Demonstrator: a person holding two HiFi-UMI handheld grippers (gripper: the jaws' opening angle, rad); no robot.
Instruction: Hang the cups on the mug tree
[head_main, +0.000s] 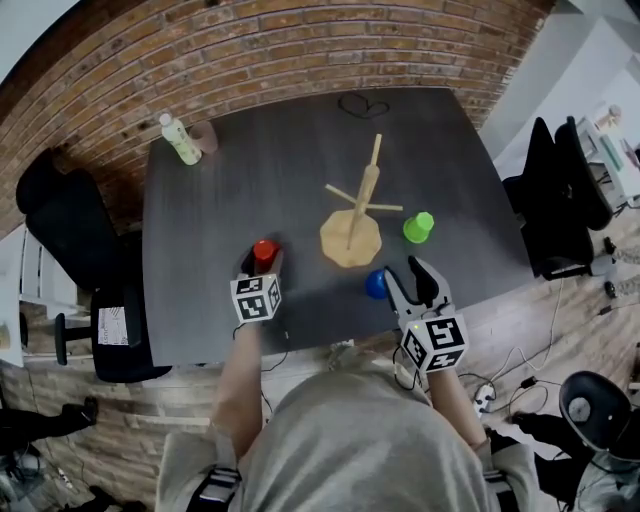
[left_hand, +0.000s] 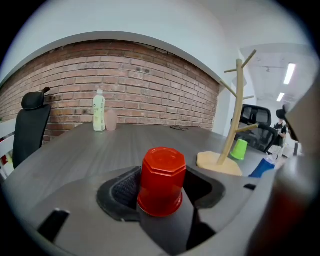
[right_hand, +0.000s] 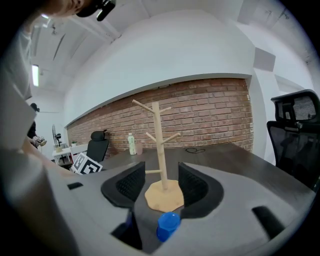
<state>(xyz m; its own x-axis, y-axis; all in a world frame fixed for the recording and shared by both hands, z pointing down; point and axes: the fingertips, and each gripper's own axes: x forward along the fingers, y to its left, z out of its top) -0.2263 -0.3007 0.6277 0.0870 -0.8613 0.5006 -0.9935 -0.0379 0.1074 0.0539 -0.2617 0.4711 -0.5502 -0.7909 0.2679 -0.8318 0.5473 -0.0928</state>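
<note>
head view: a dark grey wooden desk (head_main: 250, 170) carries a pale wooden mug tree (head_main: 352, 220), upright near its middle. an upturned red plastic cup (left_hand: 161, 180) stands on the desk near its front edge, between the jaws of the left tool (head_main: 262, 268). these jaws stand wide on either side of it, with a gap showing at one pad. an upturned blue plastic cup (right_hand: 168, 226) rests just beside the tips of the right tool (head_main: 412, 282), whose jaws are wide and hold nothing. a bright green plastic cup (head_main: 418, 227) stands close to the tree's base, on the right tool's side.
</note>
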